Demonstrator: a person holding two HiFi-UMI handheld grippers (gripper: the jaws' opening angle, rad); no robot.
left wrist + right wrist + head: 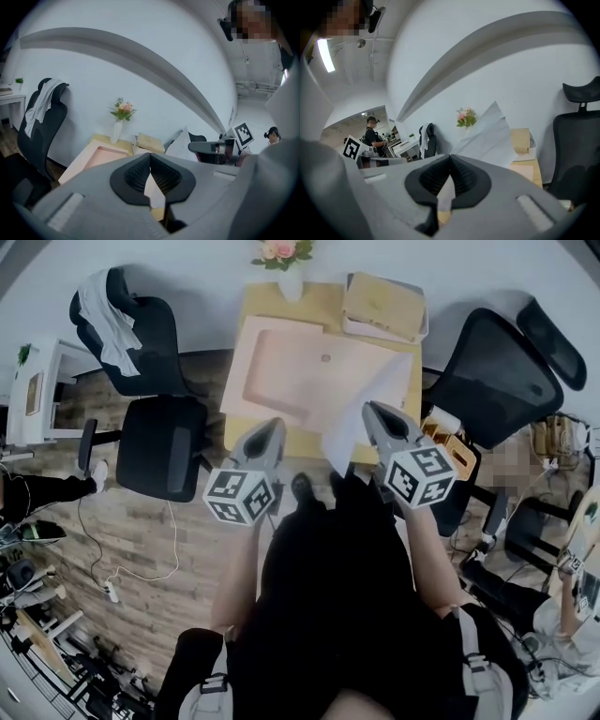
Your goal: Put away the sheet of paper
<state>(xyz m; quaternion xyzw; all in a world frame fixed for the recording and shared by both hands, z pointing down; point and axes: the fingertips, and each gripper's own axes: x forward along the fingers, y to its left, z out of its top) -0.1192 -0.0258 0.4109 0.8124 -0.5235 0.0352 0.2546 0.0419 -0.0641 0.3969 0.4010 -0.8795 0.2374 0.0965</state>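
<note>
Pinching an edge of the sheet of paper (487, 133), the right gripper (450, 157) is pressing its jaws fully together. The sheet is rising beyond them over the near edge of the wooden desk (258, 298), partly above the pink tray (281, 362). Alongside, the left gripper (150, 154) is hovering with its jaws together on nothing. Carrying seems to be the step in hand. Next, the sheet probably needs lowering flat into the tray or the box (384, 306) behind it before the jaws let go.

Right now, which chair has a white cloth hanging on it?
The left chair, beside the table: a white cloth drapes over its backrest. The right chair is bare.
</note>
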